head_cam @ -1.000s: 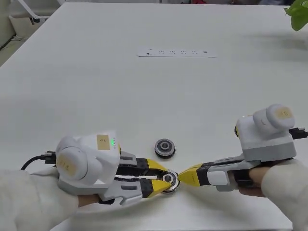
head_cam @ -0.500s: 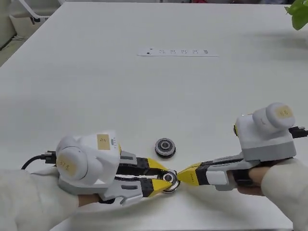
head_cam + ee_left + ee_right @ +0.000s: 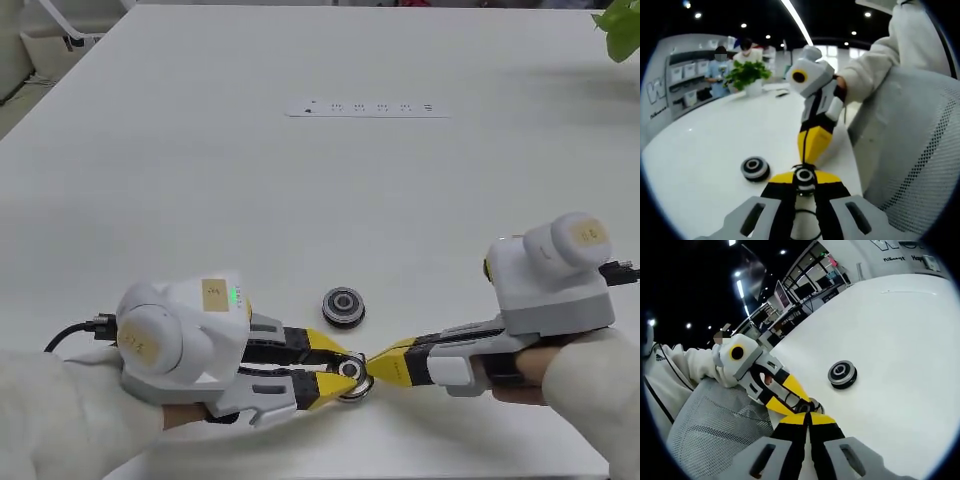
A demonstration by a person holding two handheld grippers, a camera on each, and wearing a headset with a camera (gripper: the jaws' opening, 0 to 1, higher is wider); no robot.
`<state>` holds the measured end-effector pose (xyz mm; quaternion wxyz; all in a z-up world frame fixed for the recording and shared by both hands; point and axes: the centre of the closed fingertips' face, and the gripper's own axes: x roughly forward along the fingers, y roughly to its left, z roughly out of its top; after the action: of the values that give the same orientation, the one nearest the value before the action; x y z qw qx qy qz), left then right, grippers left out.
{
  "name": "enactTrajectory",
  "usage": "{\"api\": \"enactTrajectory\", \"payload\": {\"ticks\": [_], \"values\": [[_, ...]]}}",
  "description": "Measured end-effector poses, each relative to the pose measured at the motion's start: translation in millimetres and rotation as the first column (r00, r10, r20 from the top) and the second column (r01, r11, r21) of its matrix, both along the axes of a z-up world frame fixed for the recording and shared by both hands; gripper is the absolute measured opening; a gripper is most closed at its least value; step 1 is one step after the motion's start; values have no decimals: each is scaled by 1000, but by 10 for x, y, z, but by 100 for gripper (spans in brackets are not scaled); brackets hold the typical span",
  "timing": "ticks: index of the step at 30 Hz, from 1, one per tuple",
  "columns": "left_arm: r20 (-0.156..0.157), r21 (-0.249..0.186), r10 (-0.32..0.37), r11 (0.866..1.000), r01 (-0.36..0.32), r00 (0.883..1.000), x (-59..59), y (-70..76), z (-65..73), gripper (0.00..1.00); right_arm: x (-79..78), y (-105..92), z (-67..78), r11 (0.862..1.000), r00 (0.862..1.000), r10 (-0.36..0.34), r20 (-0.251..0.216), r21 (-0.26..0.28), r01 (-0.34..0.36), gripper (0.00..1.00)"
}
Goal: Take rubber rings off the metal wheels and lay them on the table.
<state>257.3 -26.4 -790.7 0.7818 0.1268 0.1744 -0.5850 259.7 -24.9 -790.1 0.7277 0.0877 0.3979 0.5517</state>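
Just beside the round steel wheel wearing a black rubber ring (image 3: 343, 306), which lay flat on the smooth white table (image 3: 300, 200), the left gripper (image 3: 344, 371) clenched a small shiny metal wheel (image 3: 351, 370) between its yellow wedge jaws. The right gripper (image 3: 374, 366) had its jaws pressed together at that wheel's rim.

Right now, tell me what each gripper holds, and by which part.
Left gripper clamps a metal wheel across its rim. Right gripper, shut at that wheel's edge, seems to pinch its rubber ring.

worktop (image 3: 200, 180): white, broad | power strip (image 3: 367, 108): white, upper centre | plant (image 3: 622, 30): green, upper right corner | ceiling: dark, strip light (image 3: 797, 20) | shelves (image 3: 687, 80): bins, left | mesh chair (image 3: 910, 150): grey, right
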Motion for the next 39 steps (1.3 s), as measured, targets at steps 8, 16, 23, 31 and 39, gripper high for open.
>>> {"api": "enactTrajectory", "payload": {"ticks": [8, 16, 23, 31, 39], "values": [[0, 0, 0, 1000, 0, 1000, -1, -4, 1, 14, -8, 7, 13, 1000, 1000, 9, 11, 3, -9, 0], [1, 0, 0, 1000, 0, 1000, -1, -3, -3, 14, -18, 100, 149, 998, 996, 54, 72, 30, -56, 0], [1, 3, 1, 1000, -1, 1000, -2, -2, -2, 14, -16, 64, 98, 999, 999, 30, 38, 28, -31, 0], [-16, 15, 12, 1000, -12, 1000, 3, -7, 2, 14, 18, 24, 61, 1000, 1000, 5, 29, 9, -5, 0], [-35, 61, 17, 998, -15, 999, 5, 23, 10, 16, 26, 11, 61, 1000, 1000, -6, 26, 5, 6, 0]]}}
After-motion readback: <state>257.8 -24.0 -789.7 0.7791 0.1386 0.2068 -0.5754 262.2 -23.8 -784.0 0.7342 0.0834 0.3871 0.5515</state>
